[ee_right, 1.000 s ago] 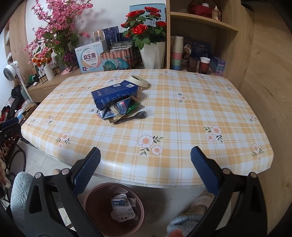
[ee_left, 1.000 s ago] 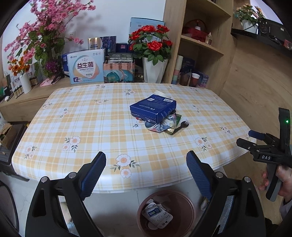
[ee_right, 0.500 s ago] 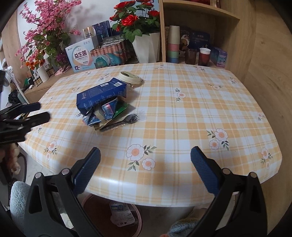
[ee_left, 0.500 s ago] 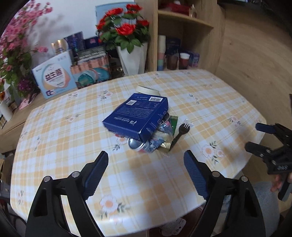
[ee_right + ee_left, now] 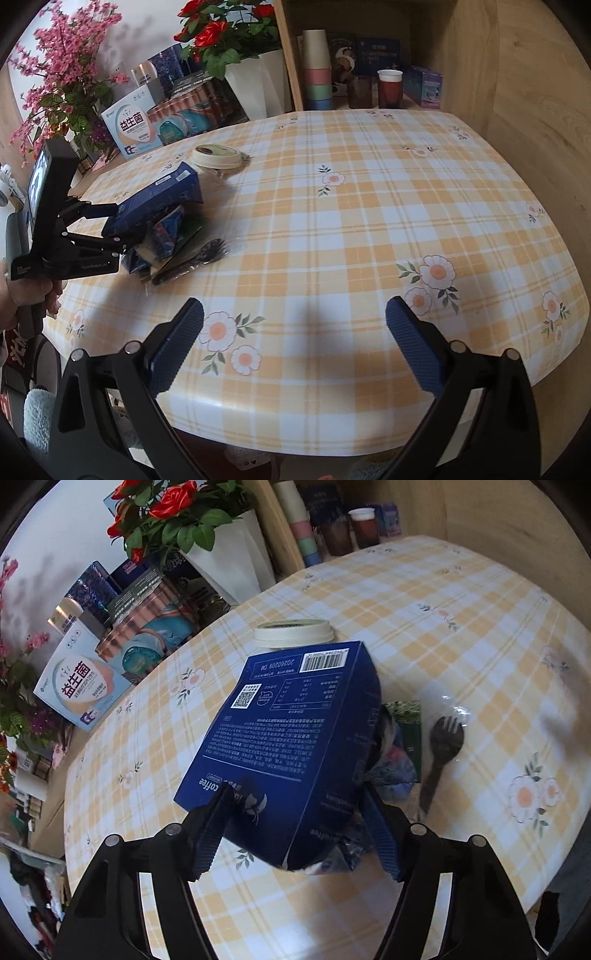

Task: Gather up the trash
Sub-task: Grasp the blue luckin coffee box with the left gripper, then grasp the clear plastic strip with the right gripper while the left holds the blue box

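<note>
two grippers. my left gripper (image 5: 295, 812), jaws just closing, straddles the blue box (image 5: 291, 738) at frame centre, grip unconfirmed. right gripper (image 5: 293, 341) hangs open, empty. next: clamp, lift clear of wrappers (image 5: 388, 768).

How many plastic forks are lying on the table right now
1. A single black fork lies on the checked tablecloth, right of the blue box and the crumpled wrappers under it. More could be hidden beneath the box.
</note>
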Available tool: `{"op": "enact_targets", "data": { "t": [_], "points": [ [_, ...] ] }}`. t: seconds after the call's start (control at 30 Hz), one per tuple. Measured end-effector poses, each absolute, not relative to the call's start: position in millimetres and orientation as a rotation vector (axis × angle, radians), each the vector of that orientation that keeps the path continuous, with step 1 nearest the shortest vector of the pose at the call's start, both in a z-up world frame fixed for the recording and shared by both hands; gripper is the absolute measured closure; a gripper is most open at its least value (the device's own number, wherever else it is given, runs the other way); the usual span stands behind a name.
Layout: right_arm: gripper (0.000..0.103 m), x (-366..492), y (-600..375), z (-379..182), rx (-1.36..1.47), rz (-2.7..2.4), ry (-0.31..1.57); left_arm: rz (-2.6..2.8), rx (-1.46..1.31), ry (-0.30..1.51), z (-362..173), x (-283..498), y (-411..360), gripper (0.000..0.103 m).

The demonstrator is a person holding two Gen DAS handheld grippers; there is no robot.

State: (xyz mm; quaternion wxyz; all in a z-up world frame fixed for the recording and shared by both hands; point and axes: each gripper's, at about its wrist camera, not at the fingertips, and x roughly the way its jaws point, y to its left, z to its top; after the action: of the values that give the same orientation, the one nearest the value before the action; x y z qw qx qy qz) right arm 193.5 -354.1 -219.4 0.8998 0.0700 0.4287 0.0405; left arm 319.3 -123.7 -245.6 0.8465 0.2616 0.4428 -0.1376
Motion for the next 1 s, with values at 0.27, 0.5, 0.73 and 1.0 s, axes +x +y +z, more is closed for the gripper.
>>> {"op": "enact_targets", "data": {
  "t": [0.27,0.5,0.73,1.0],
  "points": [
    [0.006,191,-362,-224,0.157,0.081,0.892,-0.29,0.573,0.955,-244,330,-133,0.05],
    [0.006,190,-361,-218,0.147,0.086,0.885,-0.318,0.476,0.873,-197,330,-108,0.076],
    [0.006,195,-342,-211,0.118,0.127,0.891,-0.262,0.227,0.915,-164,334,-32,0.083],
    [0.007,208,-304,-212,0.064,0.197,0.913,-0.229,0.067,0.966,-169,311,34,0.086]
  ]
}}
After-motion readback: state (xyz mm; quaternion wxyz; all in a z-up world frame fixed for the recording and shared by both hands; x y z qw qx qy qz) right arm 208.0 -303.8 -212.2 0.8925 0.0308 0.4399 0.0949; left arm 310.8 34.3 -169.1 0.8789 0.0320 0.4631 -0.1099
